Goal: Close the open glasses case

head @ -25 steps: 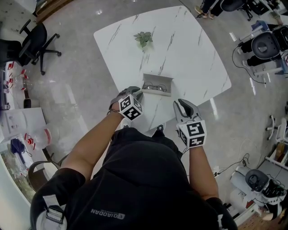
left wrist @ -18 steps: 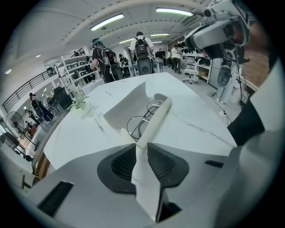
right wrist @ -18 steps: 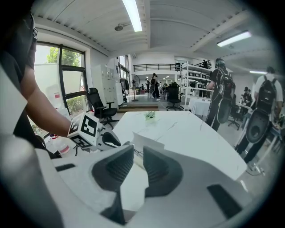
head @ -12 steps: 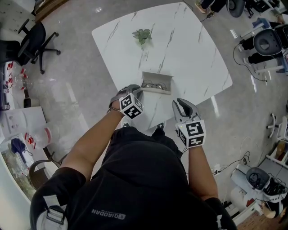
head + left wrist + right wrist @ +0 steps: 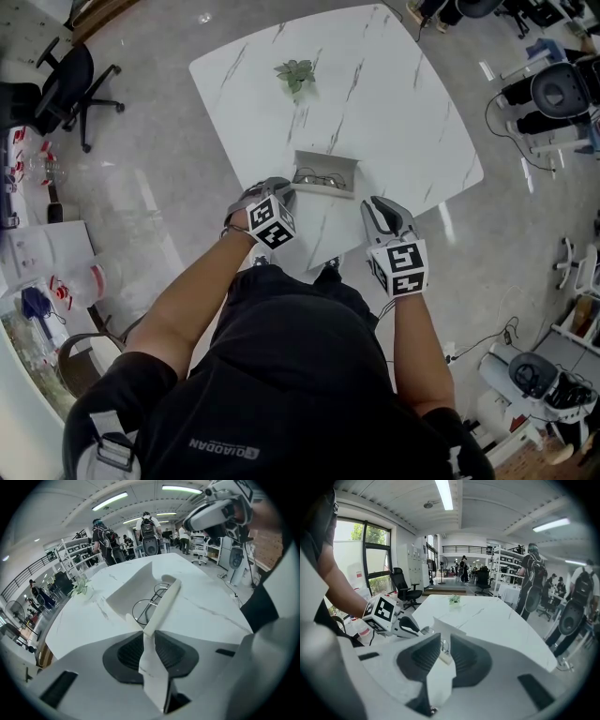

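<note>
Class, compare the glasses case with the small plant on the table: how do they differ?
The glasses case is a pale open box holding glasses; the plant is green and leafy. The glasses case lies at the near edge of the table; the plant sits far across it. Both rest on the same white marbled top.

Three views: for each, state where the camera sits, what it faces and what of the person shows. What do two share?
Head view: on the head, facing steeply down at table, case, left gripper, right gripper; arms, torso show.
Left gripper view: on that gripper, facing along the case; own jaws, torso show.
Right gripper view: on that gripper, facing case and left gripper; left forearm shows.
Both gripper views share the case.
</note>
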Demonstrator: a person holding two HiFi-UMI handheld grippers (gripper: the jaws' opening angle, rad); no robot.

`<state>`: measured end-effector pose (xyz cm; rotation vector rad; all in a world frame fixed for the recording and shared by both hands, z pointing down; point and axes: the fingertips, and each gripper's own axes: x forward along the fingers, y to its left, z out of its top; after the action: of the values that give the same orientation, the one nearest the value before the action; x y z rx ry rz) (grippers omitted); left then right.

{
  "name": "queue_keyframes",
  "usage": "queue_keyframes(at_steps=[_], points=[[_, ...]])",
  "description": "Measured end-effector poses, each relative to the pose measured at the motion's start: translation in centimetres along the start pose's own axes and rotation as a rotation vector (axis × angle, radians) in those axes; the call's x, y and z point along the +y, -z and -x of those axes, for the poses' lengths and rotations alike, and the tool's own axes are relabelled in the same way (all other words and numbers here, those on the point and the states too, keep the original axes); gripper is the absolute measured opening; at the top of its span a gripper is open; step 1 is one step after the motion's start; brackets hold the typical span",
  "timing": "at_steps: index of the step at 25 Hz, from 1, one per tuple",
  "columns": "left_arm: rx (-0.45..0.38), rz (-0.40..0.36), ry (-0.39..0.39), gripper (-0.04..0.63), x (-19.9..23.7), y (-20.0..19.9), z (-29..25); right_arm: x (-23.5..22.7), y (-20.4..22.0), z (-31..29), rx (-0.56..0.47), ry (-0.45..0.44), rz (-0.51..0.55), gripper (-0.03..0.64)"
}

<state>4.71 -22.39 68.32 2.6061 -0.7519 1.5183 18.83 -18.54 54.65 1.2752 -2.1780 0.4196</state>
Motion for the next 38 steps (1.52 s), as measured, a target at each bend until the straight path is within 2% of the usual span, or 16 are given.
queue_keyframes(at_steps=[12, 31, 38], points=[[0.007, -0.074, -0.017, 0.078, 0.2, -0.2, 0.2, -3.2, 0.7, -3.3, 0.071, 0.011, 0.069, 0.064], [0.007, -0.054, 0.001, 0.078, 0.3, -0.3, 0.0, -5.2, -0.4, -8.8, 0.154, -0.028, 0.251, 0.064], [0.01, -0.041, -0.004, 0.078, 0.3, -0.3, 0.0, -5.5, 0.1, -10.3, 0.215, -0.048, 0.355, 0.064]])
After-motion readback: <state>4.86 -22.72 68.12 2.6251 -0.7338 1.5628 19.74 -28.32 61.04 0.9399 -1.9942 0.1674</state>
